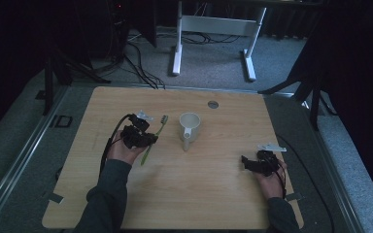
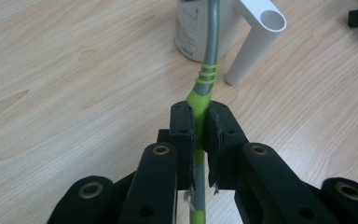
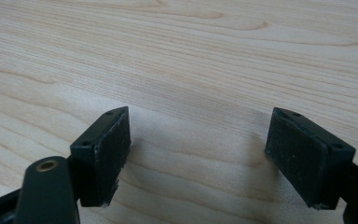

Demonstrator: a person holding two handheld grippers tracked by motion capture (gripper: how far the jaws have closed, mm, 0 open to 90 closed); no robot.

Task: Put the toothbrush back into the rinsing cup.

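Wooden surface (image 1: 175,194) under me, a white mug (image 1: 190,127) standing upright at its middle, handle toward me. My left tongs (image 2: 200,122) are clamped tight on the green toothbrush (image 2: 204,84), left of the mug, its head pointing away. My right tongs (image 3: 198,154) gape wide over bare wood, well apart from the mug.
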